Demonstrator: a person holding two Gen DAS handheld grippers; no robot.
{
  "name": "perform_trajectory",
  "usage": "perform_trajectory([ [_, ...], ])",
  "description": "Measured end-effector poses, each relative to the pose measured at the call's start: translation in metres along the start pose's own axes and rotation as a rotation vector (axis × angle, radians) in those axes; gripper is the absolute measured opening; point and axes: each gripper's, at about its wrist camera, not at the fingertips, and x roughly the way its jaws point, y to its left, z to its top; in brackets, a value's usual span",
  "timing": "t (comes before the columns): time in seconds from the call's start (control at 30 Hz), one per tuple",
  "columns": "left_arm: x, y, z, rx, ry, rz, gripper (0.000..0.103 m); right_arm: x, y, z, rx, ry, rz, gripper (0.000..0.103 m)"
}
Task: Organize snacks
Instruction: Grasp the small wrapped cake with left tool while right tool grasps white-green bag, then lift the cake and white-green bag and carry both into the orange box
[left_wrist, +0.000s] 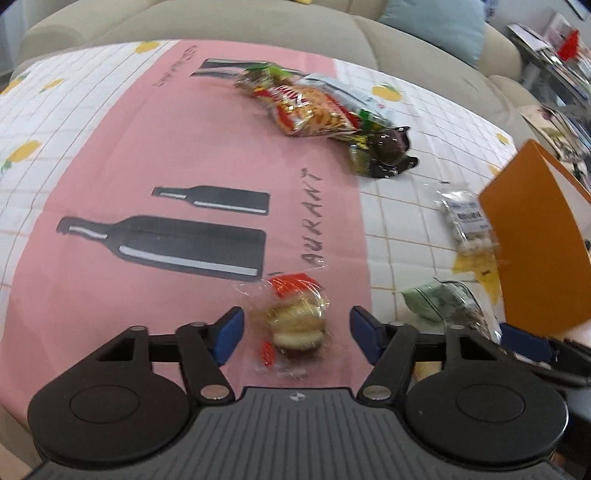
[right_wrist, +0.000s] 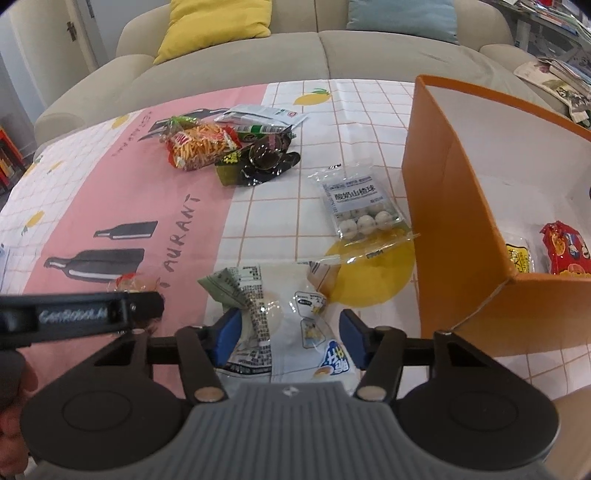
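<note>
My left gripper (left_wrist: 295, 332) is open, its blue pads on either side of a small clear-wrapped pastry packet (left_wrist: 295, 321) lying on the pink cloth. My right gripper (right_wrist: 288, 334) is open around a white and blue snack packet (right_wrist: 280, 328) on the table. An orange box (right_wrist: 454, 206) stands open at the right, with a red packet (right_wrist: 567, 251) and a yellow packet (right_wrist: 519, 254) inside. A clear bag of white balls (right_wrist: 360, 206) lies beside the box. A pile of snack bags (right_wrist: 221, 147) lies further back.
The left gripper's body (right_wrist: 81, 314) shows at the left of the right wrist view. A beige sofa (right_wrist: 295, 55) with yellow and blue cushions stands behind the table. Magazines (right_wrist: 561, 74) lie at the far right.
</note>
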Motion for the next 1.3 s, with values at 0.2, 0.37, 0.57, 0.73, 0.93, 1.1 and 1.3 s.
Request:
perform_trajectory([
  [0.2,0.004,0.008,-0.001,-0.029,0.006,-0.022,0.054,0.002,0.001,-0.001,-0.003,0.005,-0.009,0.046],
  [0.37,0.002,0.005,0.000,-0.006,0.015,-0.040,0.052,0.000,0.006,-0.001,-0.029,-0.007,-0.009,0.038],
  [0.57,-0.021,0.001,0.005,0.014,-0.018,-0.069,0.050,-0.015,0.005,0.005,-0.020,-0.049,-0.003,0.035],
  [0.73,-0.049,-0.008,0.015,0.028,-0.047,-0.085,0.050,-0.042,0.004,0.013,-0.007,-0.097,0.015,0.035],
  [0.93,-0.084,-0.040,0.034,0.105,-0.102,-0.132,0.050,-0.088,-0.007,0.024,-0.001,-0.190,0.019,0.035],
  [1.1,-0.108,-0.083,0.055,0.208,-0.154,-0.198,0.050,-0.129,-0.030,0.041,0.016,-0.282,-0.001,0.035],
  [1.3,-0.114,-0.143,0.081,0.340,-0.160,-0.274,0.050,-0.158,-0.072,0.061,0.025,-0.332,-0.094,0.035],
])
